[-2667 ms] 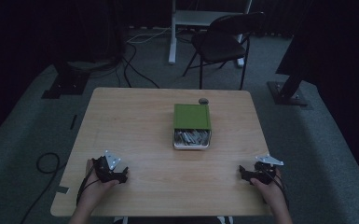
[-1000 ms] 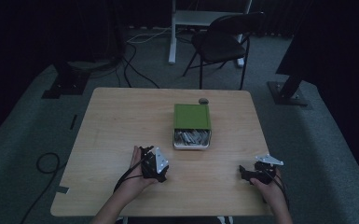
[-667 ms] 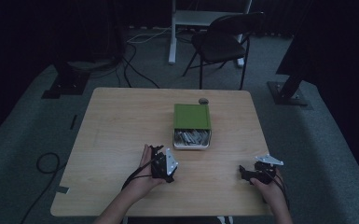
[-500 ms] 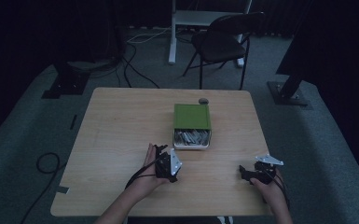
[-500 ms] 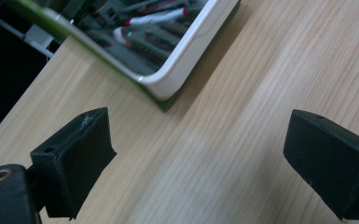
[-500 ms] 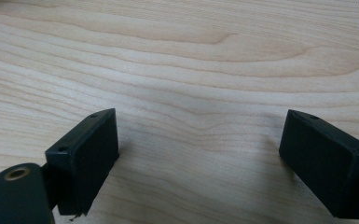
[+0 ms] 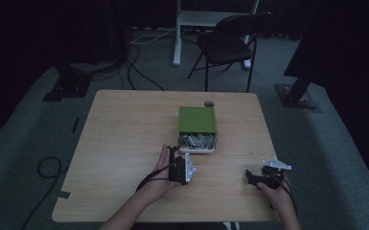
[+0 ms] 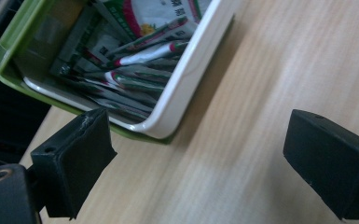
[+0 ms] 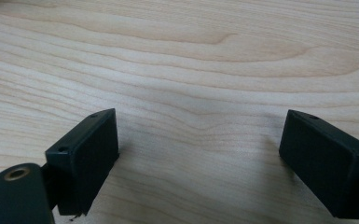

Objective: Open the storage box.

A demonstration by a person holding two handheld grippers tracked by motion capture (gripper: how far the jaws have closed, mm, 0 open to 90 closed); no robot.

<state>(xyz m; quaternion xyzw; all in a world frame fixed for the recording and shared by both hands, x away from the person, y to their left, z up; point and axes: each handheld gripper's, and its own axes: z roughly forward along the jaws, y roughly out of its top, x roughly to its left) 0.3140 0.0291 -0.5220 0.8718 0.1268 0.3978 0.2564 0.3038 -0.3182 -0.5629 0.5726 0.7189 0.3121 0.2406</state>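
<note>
Our left gripper (image 8: 200, 163), jaws spread wide, has travelled from the table's left edge to just short of the green box with a white inner tray (image 7: 197, 127), which sits mid-table full of foil sachets (image 8: 130, 70). We judge a sachet pick is next. Our right gripper (image 9: 198, 158), also spread, stays resting on the pale wooden table (image 7: 124, 129).

high view: dim, dark surround | gripper views: brighter, soft shadows, near fingers blurred
</note>
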